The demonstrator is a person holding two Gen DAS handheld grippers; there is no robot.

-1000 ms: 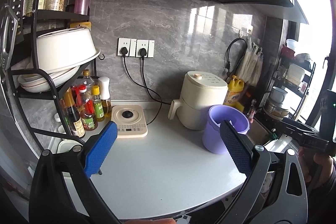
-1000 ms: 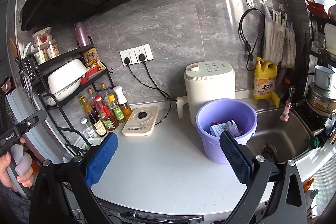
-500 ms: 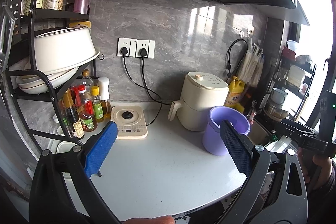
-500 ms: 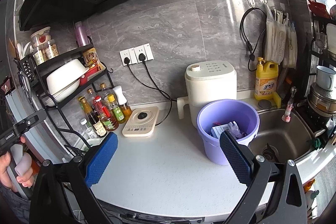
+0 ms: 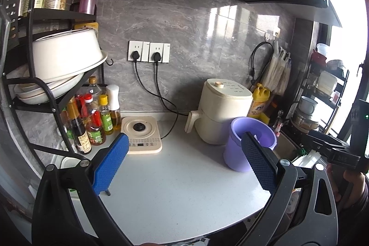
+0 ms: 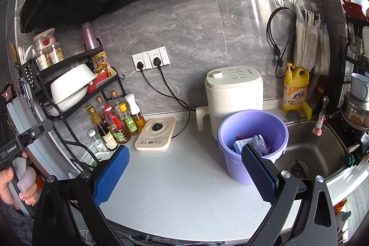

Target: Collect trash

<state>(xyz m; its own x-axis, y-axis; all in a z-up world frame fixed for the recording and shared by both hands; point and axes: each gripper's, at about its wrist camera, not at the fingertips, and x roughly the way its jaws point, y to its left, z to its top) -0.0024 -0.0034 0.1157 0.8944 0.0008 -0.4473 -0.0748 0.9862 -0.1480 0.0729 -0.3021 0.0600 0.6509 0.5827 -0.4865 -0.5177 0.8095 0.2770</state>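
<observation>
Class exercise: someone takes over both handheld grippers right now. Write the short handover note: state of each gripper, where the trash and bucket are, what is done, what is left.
Left gripper: open, empty, above the counter.
Right gripper: open, empty, above the counter.
Purple bucket: upright on the white counter, in front of the cream appliance, beside the sink.
Done: trash (wrappers, crumpled bits) already lies in the bucket.
Left: no loose trash shows on the counter. Check the sink and rack corners before finishing.

On the surface [image 6: 175, 188], the bucket [image 6: 251, 167] holding trash [image 6: 253, 143] stands before the cooker [image 6: 233, 93], the sink [image 6: 316, 153] at its right.
</observation>
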